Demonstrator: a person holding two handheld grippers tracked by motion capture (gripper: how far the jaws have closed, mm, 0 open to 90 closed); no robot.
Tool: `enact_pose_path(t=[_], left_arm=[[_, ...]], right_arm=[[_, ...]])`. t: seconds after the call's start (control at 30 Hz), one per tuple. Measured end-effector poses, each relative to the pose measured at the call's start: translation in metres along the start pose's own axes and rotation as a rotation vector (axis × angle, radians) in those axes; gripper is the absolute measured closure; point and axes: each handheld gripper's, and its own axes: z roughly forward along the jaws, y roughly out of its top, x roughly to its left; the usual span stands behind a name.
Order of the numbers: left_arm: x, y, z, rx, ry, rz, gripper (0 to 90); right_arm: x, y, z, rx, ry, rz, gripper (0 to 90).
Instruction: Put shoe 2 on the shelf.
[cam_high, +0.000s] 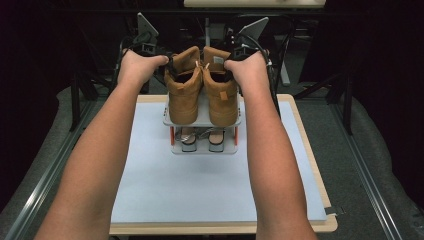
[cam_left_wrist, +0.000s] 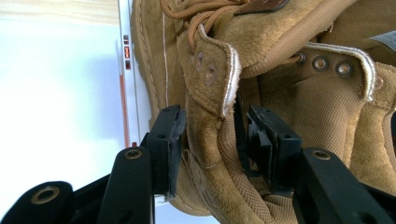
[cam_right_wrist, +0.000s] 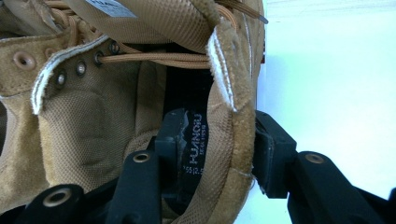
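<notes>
Forearms (cam_high: 100, 165) are stretched out in the high view to two boots (cam_high: 182, 97) parked upright on the rack (cam_high: 202, 121), toes and long axis aimed back at the person, then the left gripper (cam_left_wrist: 215, 123) in the left gripper view and the right gripper (cam_right_wrist: 222, 128) in the right gripper view are each seen slack astride a collar, so letting go looks underway and a snag-free pull-away is needed next.

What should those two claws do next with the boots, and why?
Probably draw both back off the collars. The two tan boots already stand on the top shelf of the small rack, and the left gripper and right gripper merely straddle a collar wall each, seemingly without pinching.
</notes>
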Motion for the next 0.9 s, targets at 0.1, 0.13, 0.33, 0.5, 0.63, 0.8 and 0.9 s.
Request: enact_pose_path(t=[0.1, 0.13, 0.33, 0.5, 0.63, 0.8, 0.9], left_arm=[[-0.001, 0.0, -0.003, -0.001, 0.002, 0.006, 55.3], [-0.002, -0.001, -0.004, -0.003, 0.0, 0.009, 55.4], [-0.005, -0.001, -0.014, -0.019, 0.001, 0.014, 55.3], [-0.007, -0.003, -0.022, -0.027, 0.005, 0.018, 55.4], [-0.007, -0.004, -0.03, -0.034, 0.003, 0.024, 55.3], [-0.004, -0.005, -0.039, -0.041, 0.009, 0.023, 55.6], [-0.002, -0.006, -0.043, -0.043, 0.01, 0.024, 55.5]], right_arm=[[0.0, 0.0, -0.002, -0.003, -0.001, -0.005, 58.8], [0.001, 0.0, -0.003, -0.002, -0.003, -0.01, 58.8], [0.004, 0.0, -0.013, -0.017, -0.013, -0.016, 58.7], [0.004, -0.001, -0.022, -0.027, -0.009, -0.021, 58.6], [0.005, -0.001, -0.029, -0.038, -0.01, -0.024, 58.6], [0.005, -0.002, -0.041, -0.058, -0.002, -0.024, 58.8], [0.003, -0.003, -0.044, -0.061, -0.008, -0.025, 58.9]])
